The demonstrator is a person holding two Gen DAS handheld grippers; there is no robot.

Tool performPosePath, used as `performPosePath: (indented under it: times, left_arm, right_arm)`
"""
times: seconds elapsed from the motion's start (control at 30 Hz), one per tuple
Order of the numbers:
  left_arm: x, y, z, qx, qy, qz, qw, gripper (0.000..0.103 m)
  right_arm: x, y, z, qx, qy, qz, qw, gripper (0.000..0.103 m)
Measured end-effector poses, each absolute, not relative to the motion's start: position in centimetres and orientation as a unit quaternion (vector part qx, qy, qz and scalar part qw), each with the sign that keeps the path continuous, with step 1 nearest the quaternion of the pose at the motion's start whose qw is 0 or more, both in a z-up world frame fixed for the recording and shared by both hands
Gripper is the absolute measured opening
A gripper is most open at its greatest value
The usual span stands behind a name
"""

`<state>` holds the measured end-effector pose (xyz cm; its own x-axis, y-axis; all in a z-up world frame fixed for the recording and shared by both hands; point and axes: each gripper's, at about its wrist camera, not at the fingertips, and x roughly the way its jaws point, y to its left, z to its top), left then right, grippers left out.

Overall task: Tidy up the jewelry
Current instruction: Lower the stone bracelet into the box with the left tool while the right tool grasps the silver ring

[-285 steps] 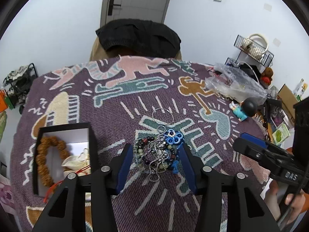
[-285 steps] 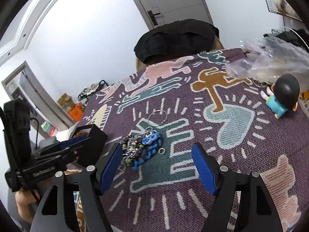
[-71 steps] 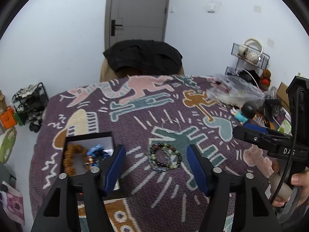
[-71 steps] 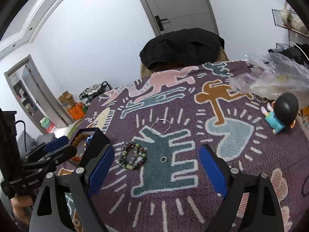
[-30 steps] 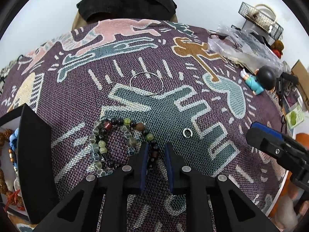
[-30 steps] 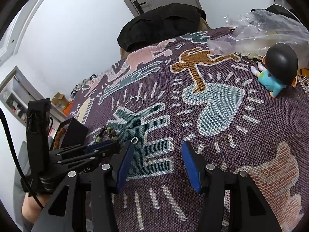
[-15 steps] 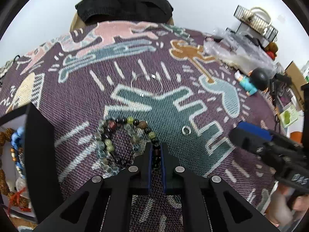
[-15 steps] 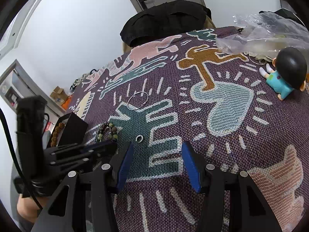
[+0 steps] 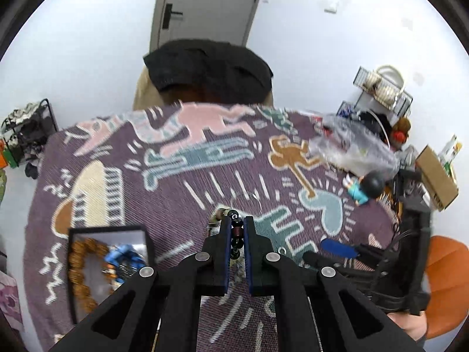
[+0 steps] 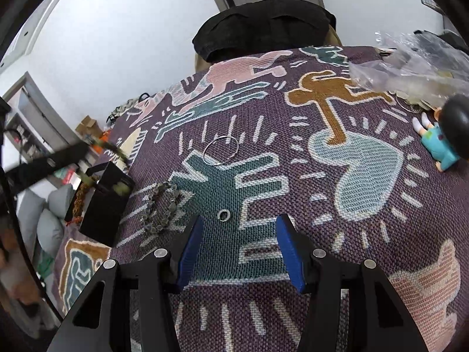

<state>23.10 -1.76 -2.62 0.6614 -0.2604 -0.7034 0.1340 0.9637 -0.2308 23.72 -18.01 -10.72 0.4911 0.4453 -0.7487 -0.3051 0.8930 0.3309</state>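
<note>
Our left gripper pinches a bead bracelet by a few beads, lifted above the desk and just right of the black box. Our right gripper hangs spread over a small ring; a second bracelet lies beside the box. So thin a hold could let the beads slip on the way, we judge.

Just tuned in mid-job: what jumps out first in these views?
The left tool is shut on a dark beaded bracelet, lifted above the patterned purple cloth. A black box at the cloth's left edge holds brown beads and a blue piece. The right tool hovers open just short of a small silver ring.
</note>
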Motion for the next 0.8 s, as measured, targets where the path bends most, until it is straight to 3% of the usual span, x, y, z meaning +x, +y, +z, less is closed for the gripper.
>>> performPosePath:
  times: [0.37, 0.8]
  left_arm:
    - [21.2, 2.7, 0.4, -0.092, 0.365, -0.086, 0.923, 0.008]
    - [20.1, 6.5, -1.2, -0.106, 0.371, -0.063, 0.920, 0.008]
  right_arm:
    - [25.5, -14.9, -12.0, 0.021, 0.479, 0.216, 0.850, 0.038]
    - [26.4, -12.5, -12.7, -0.036, 0.490, 0.193, 0.849, 0.024]
